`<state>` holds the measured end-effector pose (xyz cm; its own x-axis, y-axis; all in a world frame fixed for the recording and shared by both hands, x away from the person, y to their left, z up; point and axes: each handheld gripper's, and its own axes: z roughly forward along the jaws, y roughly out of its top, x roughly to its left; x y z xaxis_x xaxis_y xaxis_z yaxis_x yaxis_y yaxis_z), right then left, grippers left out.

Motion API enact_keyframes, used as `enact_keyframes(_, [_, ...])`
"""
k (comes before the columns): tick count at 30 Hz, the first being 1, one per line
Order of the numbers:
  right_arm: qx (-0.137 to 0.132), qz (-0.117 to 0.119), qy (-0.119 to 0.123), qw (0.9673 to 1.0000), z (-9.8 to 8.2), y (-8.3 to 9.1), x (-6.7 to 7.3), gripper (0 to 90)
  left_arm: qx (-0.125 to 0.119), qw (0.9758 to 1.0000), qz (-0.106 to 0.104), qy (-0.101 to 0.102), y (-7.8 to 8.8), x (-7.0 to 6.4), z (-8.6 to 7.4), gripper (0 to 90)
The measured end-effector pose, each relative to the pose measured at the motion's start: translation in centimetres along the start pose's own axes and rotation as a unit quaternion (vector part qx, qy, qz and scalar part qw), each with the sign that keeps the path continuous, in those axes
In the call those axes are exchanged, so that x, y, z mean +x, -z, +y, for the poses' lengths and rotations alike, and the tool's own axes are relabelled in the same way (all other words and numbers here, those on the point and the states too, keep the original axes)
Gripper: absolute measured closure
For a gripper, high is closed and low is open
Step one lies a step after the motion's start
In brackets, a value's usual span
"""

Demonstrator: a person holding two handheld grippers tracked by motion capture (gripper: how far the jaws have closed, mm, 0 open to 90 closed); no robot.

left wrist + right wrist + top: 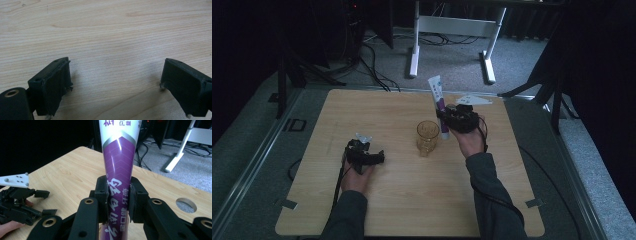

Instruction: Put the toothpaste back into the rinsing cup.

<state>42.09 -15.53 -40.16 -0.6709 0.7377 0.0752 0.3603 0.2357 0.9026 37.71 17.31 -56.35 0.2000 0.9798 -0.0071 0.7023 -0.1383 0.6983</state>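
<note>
Layout: table w/ glass at centre, a gripper either side.

High view: table [412,200] takes up mid and lower frame. Glass [427,136] stands on it near centre. Tube [438,106] just right of glass, upright, slightly behind it, clamped betw. jaws of right gripper [446,119], which sits right of centre. Left gripper [368,158] lower left of glass, well apart from it, low over tabletop. Desk frame [452,35] on floor behind table, top centre. Right gripper view: tube [117,177] mid-frame, left gripper [43,201] at lower left.
</note>
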Motion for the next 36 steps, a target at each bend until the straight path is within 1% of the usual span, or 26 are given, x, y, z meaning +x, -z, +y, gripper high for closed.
enact_keyframes(9, [-0.006, 0.003, 0.003, 1.0000, 0.2, -0.6, 0.3, 72.8, 0.000, 1.0000, 0.000, 0.000, 0.0, 0.0, 0.0, 9.0])
enact_keyframes(15, [-0.010, 0.005, -0.011, 0.9999, 0.2, -1.1, 0.0, 72.6, 0.000, 1.0000, 0.000, 0.000, 0.0, 0.0, 0.0, 9.0])
enact_keyframes(19, [-0.010, 0.007, -0.013, 0.9998, 0.3, -1.4, -0.1, 72.4, 0.000, 1.0000, 0.000, 0.000, 0.0, 0.0, 0.0, 9.0])
enact_keyframes(24, [-0.011, 0.005, -0.010, 0.9999, 0.4, -1.7, 0.0, 72.3, 0.000, 1.0000, 0.000, 0.000, 0.0, 0.0, 0.0, 9.1])
enact_keyframes(36, [-0.021, -0.001, -0.024, 0.9995, 0.6, -2.5, -0.1, 71.9, 0.000, 1.0000, 0.000, 0.000, 0.0, 0.0, 0.0, 9.1])
